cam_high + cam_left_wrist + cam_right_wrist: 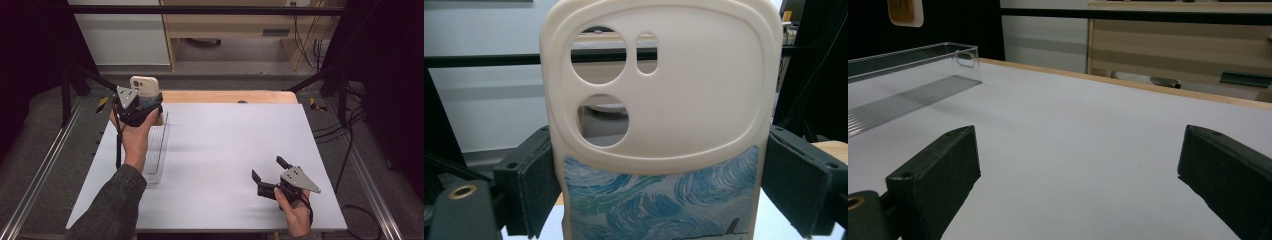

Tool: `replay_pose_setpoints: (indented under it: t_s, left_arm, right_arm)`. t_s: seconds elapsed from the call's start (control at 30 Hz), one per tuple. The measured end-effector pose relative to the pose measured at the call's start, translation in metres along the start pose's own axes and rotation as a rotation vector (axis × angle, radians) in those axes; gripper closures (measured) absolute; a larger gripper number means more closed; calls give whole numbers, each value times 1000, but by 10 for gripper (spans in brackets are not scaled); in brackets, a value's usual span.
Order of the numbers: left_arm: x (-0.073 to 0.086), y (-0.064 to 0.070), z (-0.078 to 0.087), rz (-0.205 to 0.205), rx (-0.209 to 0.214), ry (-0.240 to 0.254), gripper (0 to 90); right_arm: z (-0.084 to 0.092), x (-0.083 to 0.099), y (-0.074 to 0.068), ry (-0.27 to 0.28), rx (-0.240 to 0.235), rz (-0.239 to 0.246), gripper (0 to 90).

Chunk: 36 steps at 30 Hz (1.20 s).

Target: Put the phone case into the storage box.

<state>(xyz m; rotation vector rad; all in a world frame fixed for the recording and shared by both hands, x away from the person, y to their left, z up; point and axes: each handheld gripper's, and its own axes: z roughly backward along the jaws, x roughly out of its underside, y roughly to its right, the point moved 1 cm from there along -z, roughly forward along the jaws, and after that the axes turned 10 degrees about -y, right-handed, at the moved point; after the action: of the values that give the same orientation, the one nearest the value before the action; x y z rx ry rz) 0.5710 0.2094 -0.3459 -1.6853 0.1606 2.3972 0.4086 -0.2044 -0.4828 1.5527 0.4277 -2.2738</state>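
**Phone case held upright in my left tongs**

A cream phone case (664, 100) with a blue swirl-painted lower panel stands upright between the jaws of my left tongs (137, 107), which are clamped on its two long edges. I hold it raised over the far left part of the white table (225, 145), above the far end of a clear plastic tray (155, 150) that lies along the table's left side. The case has no phone inside; the room shows through its three camera cut-outs. I judge it light and somewhat flexible, likely soft rubbery plastic, so a hard squeeze could bow its sides. It does not look fragile. The smooth edges may slip, so the best hold is where I have it now, across the sides below the camera openings, with the pads flat against the rim.

My right tongs (270, 170) rest at the near right of the table, jaws spread wide and holding nothing, well apart from the case. Beyond the table's far edge stands pale wooden furniture (240, 25).
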Motion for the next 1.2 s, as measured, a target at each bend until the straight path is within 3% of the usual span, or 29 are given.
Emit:
replay_pose_setpoints:
  t_s: [0.33, 0.87, 1.2]
  left_arm:
    - [0, -6, -8, -12, -14, -1, 112]
    - [8, -10, -22, -25, -23, -10, 112]
    - [12, -17, -32, 16, -29, -12, 112]
  right_arm:
    - [-1, 0, -5, -3, -14, 22, 27]
    - [-1, 1, -3, 1, -29, 13, 24]
    - [-1, 1, -3, -3, -31, 12, 24]
